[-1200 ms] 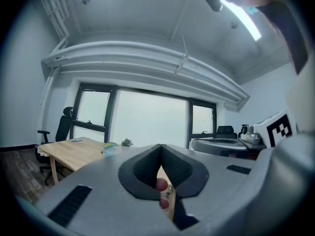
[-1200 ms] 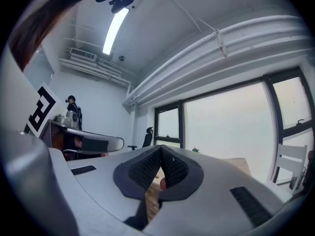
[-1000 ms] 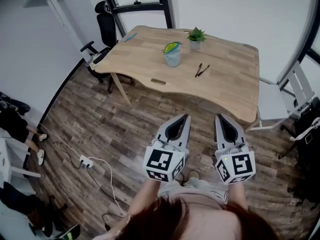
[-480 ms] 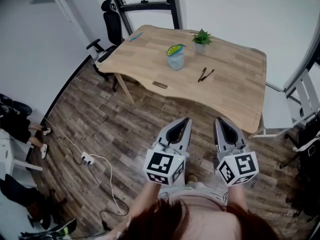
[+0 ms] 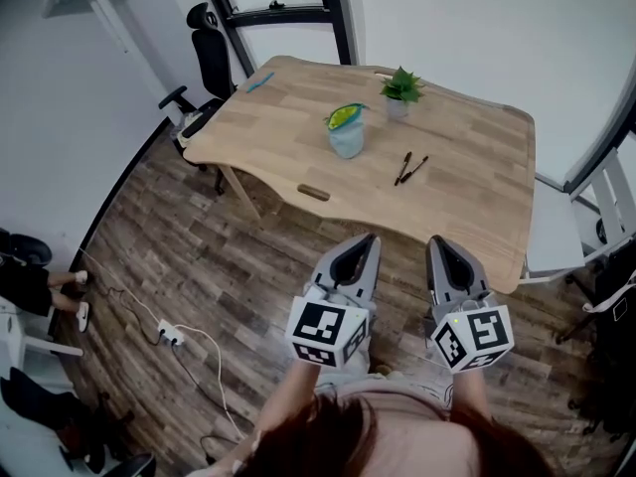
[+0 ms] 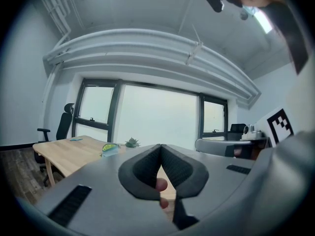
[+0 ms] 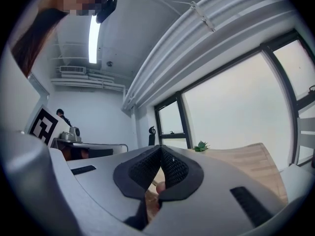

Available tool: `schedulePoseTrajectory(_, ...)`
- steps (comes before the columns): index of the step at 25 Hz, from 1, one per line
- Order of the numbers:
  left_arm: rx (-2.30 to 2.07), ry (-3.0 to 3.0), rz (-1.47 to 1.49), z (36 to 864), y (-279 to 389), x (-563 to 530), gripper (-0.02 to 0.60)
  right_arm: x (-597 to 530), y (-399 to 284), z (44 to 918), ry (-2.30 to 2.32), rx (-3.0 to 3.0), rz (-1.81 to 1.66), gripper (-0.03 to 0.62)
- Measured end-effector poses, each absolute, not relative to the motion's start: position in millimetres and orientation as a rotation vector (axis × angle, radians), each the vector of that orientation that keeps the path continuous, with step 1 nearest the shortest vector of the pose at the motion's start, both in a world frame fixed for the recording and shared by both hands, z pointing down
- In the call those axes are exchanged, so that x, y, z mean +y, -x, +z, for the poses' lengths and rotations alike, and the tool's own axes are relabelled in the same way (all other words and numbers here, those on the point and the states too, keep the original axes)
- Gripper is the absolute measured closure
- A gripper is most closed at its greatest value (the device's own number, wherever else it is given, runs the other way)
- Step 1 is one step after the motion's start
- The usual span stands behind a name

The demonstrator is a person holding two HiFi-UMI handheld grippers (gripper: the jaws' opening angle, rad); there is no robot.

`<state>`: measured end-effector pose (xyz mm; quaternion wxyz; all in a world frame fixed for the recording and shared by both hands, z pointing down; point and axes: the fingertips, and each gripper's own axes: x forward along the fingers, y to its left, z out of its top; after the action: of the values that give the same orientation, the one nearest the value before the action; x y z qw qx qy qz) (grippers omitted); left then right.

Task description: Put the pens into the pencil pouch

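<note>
Wood desk (image 5: pixel 467 192) on plank floor (image 5: pixel 199 246), chair (image 5: pixel 209 53) at its far-left corner. Pens (image 5: pixel 408 167) lie mid-desk, right of the pouch (image 5: pixel 346 132); plant (image 5: pixel 400 87) near far edge. Left tool (image 5: pixel 364 238) and right tool (image 5: pixel 439 240) both closed, empty, off the near edge.

The pencil pouch (image 5: pixel 345 133) stands at the middle of the desk (image 5: pixel 467 192); the pens (image 5: pixel 409 167) lie right of it; a plant (image 5: pixel 401 89) sits by the far edge; a chair (image 5: pixel 206 60) stands off the left corner.

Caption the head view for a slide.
Left gripper and right gripper, both shut and empty, held short of a wooden table bearing two pens, a pencil pouch and a potted plant.
</note>
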<state>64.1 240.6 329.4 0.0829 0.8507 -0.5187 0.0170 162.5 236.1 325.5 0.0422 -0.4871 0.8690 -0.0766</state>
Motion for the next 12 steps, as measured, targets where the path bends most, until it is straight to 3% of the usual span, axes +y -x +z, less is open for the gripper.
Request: schedulePoseTrajectory(12, -1.485, -2.617, 0.076, 326.4, -28.3, 144.4, 0.580, 138.7, -125.3, 322.0, 1.536, 2.619, -0.232, 0.594)
